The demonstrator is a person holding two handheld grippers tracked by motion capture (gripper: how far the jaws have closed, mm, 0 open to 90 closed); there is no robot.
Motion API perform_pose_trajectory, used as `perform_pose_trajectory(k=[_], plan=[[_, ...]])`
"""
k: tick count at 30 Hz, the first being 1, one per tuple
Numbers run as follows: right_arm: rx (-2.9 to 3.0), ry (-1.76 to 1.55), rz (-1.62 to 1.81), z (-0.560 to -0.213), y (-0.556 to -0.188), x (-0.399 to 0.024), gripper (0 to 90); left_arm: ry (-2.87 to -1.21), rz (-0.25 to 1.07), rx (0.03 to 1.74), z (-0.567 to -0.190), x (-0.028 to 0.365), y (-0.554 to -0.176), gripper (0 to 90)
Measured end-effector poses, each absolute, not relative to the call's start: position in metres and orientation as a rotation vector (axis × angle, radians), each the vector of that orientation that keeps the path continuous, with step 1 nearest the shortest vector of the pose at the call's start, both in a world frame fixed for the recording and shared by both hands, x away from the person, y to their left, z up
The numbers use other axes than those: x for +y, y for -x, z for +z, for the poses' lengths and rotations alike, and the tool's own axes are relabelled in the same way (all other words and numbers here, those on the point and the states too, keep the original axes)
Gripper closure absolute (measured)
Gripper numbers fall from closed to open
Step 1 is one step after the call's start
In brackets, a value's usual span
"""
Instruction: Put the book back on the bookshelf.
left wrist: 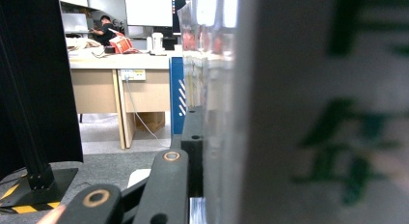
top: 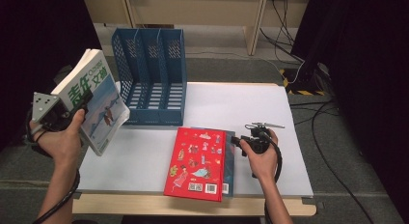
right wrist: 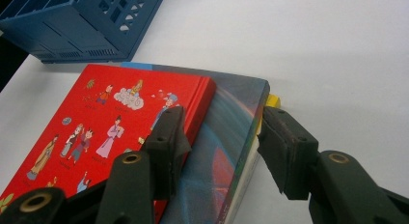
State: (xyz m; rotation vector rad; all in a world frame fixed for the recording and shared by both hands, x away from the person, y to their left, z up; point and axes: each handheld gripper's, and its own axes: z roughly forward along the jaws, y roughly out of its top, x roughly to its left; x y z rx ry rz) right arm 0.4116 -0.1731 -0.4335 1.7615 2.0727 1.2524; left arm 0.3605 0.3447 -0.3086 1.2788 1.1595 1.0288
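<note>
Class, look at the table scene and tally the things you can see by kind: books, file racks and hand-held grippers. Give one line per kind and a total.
Books: 3 (white book with green lettering held up, red book on the dark-covered book)
Blue file racks: 1
Hand-held grippers: 2 (left hand-held gripper, right hand-held gripper)
Total: 6

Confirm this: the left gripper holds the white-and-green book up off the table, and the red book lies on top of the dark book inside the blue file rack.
Not quite. The left gripper does hold the white-and-green book up, but the red book lies on top of the dark book on the table, in front of the blue file rack, as the high view shows.
</note>
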Motion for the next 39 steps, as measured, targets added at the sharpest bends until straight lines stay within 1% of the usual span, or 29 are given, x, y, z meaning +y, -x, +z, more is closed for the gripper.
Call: perform_pose_trajectory(k=[14,28,39], plan=[[2.068,-1.78,1.249,-0.435,-0.412,-0.173,51.9,-1.266,1.029,1.148,-0.297,0.348,-0.361,73.7],[2.066,-1.778,1.25,-0.435,-0.412,-0.174,51.9,-1.258,1.015,1.137,-0.286,0.348,-0.375,73.6],[2.057,-1.775,1.251,-0.435,-0.412,-0.176,51.6,-1.254,1.019,1.118,-0.279,0.346,-0.394,73.6]])
